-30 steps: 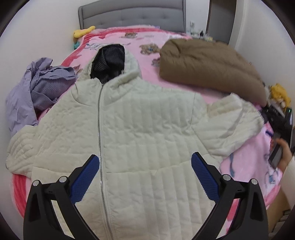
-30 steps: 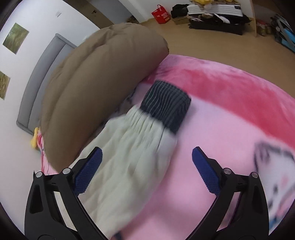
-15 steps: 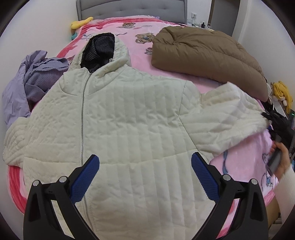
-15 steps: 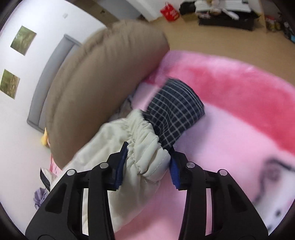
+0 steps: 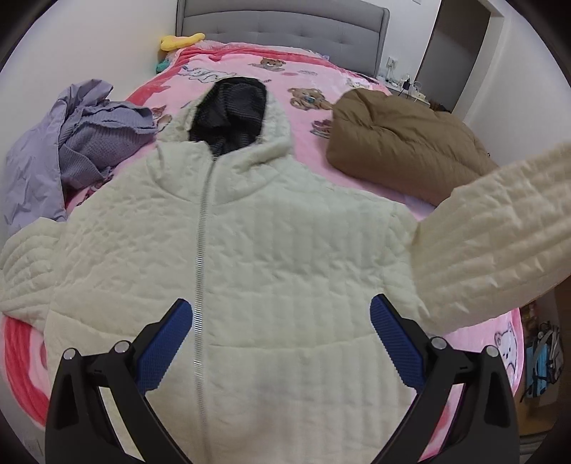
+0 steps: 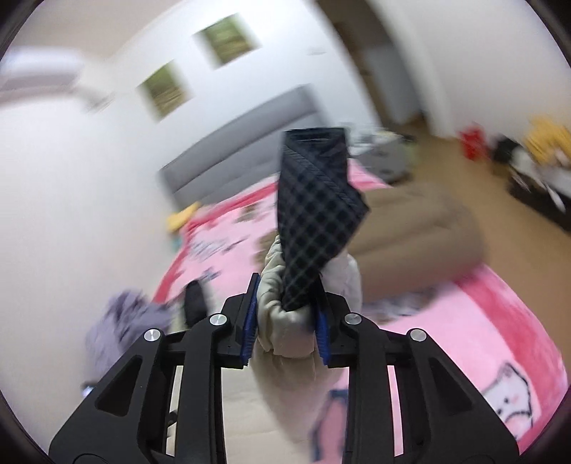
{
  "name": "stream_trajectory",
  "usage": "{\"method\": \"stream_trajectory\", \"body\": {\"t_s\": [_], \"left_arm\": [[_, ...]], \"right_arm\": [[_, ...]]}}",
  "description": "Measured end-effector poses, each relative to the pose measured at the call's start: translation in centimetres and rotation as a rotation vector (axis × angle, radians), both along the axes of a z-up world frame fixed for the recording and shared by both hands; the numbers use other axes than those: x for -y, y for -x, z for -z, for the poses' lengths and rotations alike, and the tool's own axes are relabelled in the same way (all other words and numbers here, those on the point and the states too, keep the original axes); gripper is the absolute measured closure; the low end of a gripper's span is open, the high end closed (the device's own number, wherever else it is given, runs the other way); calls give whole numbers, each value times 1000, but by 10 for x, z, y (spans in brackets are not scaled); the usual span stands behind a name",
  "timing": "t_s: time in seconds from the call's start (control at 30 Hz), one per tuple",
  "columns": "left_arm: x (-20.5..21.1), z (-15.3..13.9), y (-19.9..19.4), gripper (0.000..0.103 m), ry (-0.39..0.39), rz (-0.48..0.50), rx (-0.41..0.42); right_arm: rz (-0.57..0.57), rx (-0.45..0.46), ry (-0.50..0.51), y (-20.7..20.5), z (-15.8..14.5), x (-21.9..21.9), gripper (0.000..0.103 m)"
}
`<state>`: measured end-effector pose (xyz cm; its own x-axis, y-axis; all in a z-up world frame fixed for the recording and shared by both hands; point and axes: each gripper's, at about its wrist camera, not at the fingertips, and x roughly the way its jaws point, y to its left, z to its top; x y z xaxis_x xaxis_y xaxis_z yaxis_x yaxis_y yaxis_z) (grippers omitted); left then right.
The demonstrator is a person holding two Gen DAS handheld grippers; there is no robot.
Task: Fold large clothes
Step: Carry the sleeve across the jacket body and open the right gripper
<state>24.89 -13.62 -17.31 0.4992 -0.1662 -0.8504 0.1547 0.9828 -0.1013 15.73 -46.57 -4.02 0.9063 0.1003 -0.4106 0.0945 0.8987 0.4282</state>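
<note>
I am in a home bedroom. A bed with a grey padded headboard (image 5: 282, 16) carries a pink teddy-bear blanket (image 5: 307, 82), with a brown duvet (image 5: 403, 142) and crumpled purple clothes (image 5: 71, 142) heaped on it. Two small pictures (image 6: 196, 60) hang on the white wall, and the floor (image 6: 474, 185) beside looks wooden.

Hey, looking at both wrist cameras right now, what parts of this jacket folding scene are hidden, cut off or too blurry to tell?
- Left wrist view: the raised sleeve runs off the right edge, so its cuff and the right gripper holding it are cut off.
- Left wrist view: the jacket hem is hidden behind the open left gripper.
- Right wrist view: the right gripper clamps the cuff, but motion blur smears the bed and room.
</note>
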Motion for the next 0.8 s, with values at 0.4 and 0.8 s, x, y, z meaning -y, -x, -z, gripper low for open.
{"method": "stream_trajectory", "body": {"t_s": [0.4,0.8], "left_arm": [[-222,-1,-4,5,-56,-25,69],[-322,28,-12,5,-18,-163,9]], "right_arm": [[-471,-190,209,-107,91,-328,98],[-599,-515,386,-148,243,-450,95]]}}
